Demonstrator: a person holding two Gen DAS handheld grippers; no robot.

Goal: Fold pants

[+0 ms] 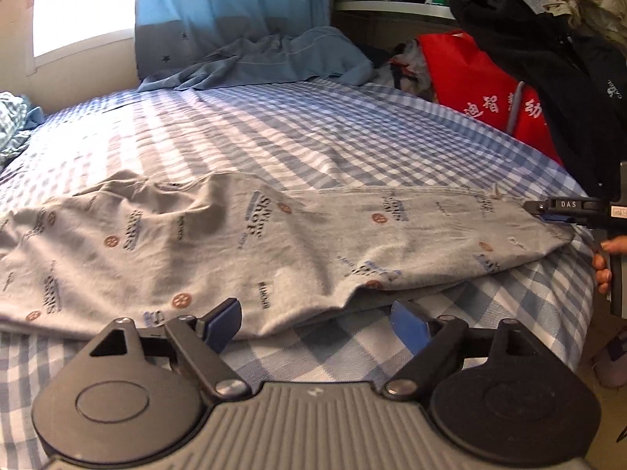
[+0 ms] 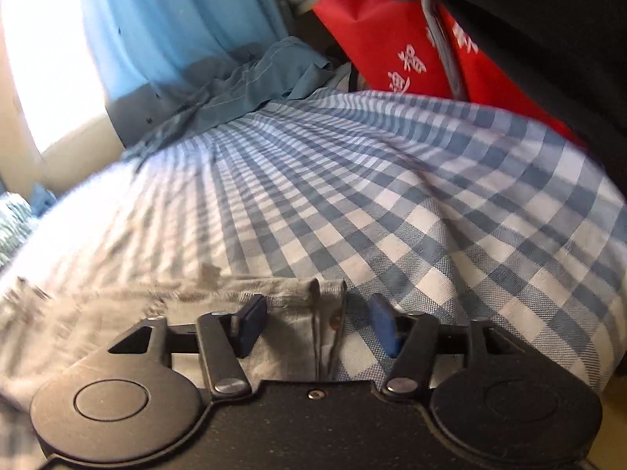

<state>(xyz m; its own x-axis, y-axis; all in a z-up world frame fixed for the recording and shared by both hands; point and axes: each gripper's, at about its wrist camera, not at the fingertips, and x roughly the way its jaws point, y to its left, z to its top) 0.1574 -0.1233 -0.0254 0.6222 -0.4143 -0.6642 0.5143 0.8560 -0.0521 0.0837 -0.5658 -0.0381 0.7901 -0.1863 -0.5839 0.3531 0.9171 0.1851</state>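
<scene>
The pants [image 1: 274, 250] are lying sideways across the checked bedsheet [image 1: 313, 137], grey with little printed logos, looking already doubled leg over leg, still pretty rumpled on the left side. The left gripper [image 1: 315, 323] sits low at the near edge of the fabric with its blue fingers spread apart, nothing between them; the cloth edge is just in front of the pads. The right gripper [image 2: 317, 327] is at the far right end of the pants; its own camera shows the fingers apart with the hemmed corner lying between them, not pinched as far as I can see; the view is blurry though.

My take on doing this step well: get each set of fingers over both layers at the edge before closing, otherwise only the top layer lifts and the fold slides apart; grab near the corners so the fabric hangs straight; I'd flatten that bunched-up left part first, or it gets folded in.

Containers: there's a red bag [image 1: 482, 90] with white characters beside the bed on the right; what's inside isn't visible from here. The shelf [image 1: 392, 4] behind holds stacked clothes; can't make out more than that.
</scene>
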